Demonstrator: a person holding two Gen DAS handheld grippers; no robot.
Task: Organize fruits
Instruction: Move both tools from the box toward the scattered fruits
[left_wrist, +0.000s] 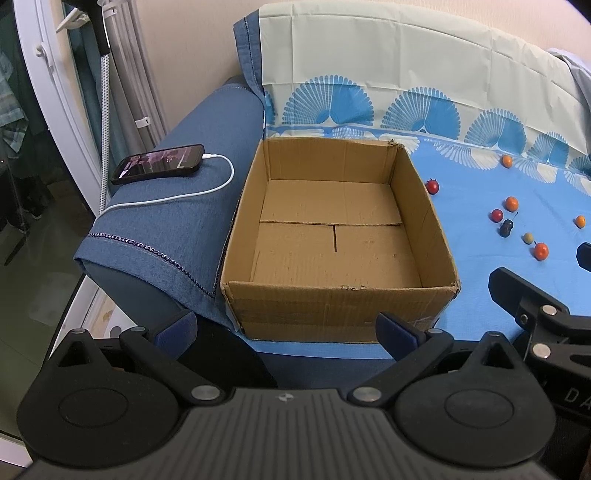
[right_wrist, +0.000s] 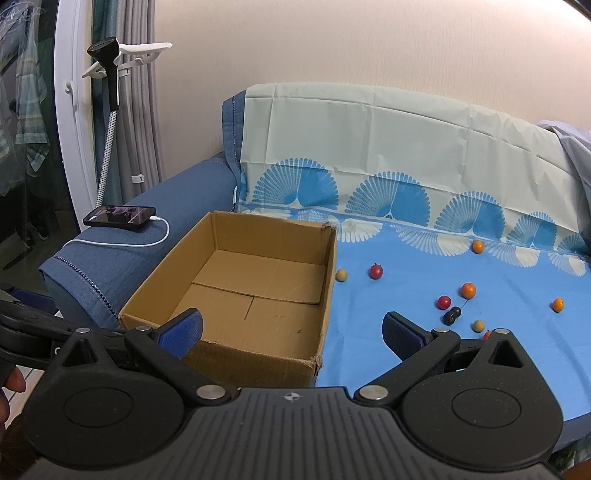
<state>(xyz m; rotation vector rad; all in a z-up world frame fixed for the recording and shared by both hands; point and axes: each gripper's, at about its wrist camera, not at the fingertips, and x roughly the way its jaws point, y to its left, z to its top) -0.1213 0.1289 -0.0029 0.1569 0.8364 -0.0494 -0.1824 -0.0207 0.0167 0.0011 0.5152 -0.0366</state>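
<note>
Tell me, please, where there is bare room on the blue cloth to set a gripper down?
Free: the strip between the cardboard box and the red fruit, down to the front edge. Crowded: the fruit cluster around the dark fruit, to the right.

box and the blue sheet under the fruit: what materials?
The box: brown corrugated cardboard, matte; fluting lines show on its front wall, edges frayed. The blue sheet: looks like thin plastic or coated tablecloth, slight sheen, sharp fold creases on the hanging part; could be a nonwoven.
</note>
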